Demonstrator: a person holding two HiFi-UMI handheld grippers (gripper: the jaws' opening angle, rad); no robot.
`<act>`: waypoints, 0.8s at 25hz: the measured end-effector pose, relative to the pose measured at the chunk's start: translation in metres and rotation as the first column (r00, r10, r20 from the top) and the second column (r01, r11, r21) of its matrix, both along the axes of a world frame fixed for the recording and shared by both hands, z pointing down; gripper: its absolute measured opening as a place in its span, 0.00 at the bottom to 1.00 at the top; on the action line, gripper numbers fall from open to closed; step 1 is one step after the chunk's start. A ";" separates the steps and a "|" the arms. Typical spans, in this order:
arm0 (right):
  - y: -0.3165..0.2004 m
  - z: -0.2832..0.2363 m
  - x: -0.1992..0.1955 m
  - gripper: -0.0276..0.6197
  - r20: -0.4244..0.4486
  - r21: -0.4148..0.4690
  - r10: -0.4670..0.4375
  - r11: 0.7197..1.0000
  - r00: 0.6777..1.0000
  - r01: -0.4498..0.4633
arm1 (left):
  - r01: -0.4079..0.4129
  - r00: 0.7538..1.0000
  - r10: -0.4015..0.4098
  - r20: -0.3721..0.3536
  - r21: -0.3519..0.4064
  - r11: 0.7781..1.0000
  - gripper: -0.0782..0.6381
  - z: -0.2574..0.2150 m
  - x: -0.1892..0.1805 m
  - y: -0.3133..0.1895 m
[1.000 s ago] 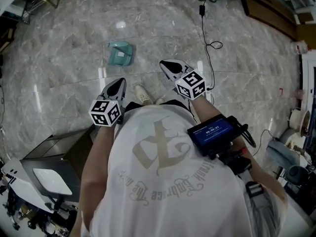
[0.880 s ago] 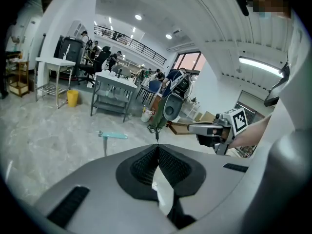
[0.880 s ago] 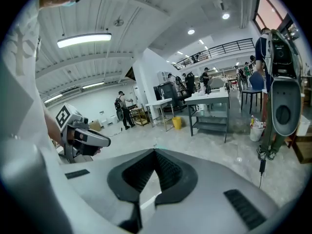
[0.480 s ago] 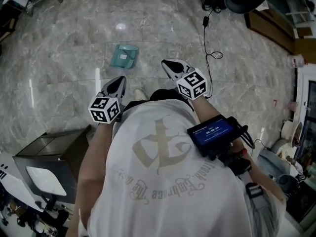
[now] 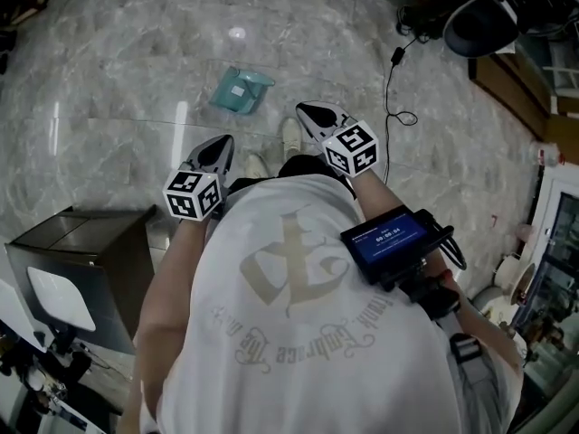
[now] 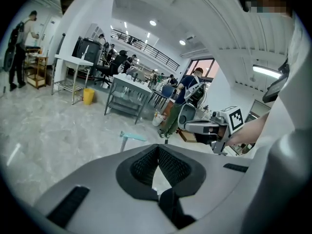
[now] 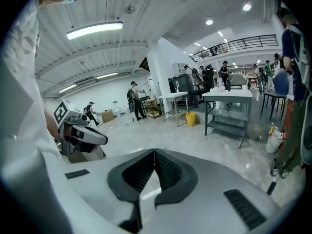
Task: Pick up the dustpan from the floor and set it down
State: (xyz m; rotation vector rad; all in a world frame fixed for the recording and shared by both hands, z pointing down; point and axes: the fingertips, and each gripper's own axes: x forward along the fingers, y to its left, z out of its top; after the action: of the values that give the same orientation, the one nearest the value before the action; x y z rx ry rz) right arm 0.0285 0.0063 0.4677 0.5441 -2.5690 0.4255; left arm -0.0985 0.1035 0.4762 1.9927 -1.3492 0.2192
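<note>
Because the person's white T-shirt (image 5: 298, 333) fills the near half of the head view, the legs and most of both arms are hidden, and only two pale shoes (image 5: 291, 136) peek out beyond it. Curved beige lettering runs under an emblem on the shirt, but it is upside down and too soft to read. A device with a blue screen (image 5: 391, 240) is strapped on the right forearm; its small digits cannot be read with any certainty.

The dustpan (image 5: 242, 90) is teal, with a flat tray and a short handle. It lies on the grey marbled floor (image 5: 109, 107), beyond both grippers and well apart from them, slightly left of the gap between them. In the left gripper view only its handle and upper edge (image 6: 131, 136) show, the rest being cut off by the gripper's grey body.

The left gripper (image 5: 220, 146) has its ribbed fingers (image 6: 144, 165) pressed together at the tips, with nothing between them. The right gripper (image 5: 310, 114) likewise has its fingers (image 7: 139, 173) closed tip to tip and empty. A black cable (image 5: 391, 84) trails over the floor at far right, and a dark cabinet (image 5: 81, 251) stands near left.
</note>
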 end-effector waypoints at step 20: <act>-0.110 0.060 0.014 0.07 0.024 -0.135 -0.111 0.984 0.994 0.113 | 0.104 0.994 -0.095 0.050 -0.213 0.972 0.12 0.061 0.029 -0.112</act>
State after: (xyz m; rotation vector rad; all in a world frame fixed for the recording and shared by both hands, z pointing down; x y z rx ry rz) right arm 0.0424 -0.1033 0.5277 0.3466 -2.5476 0.5630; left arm -0.0697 -0.0085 0.5368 1.7451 -1.3843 0.3451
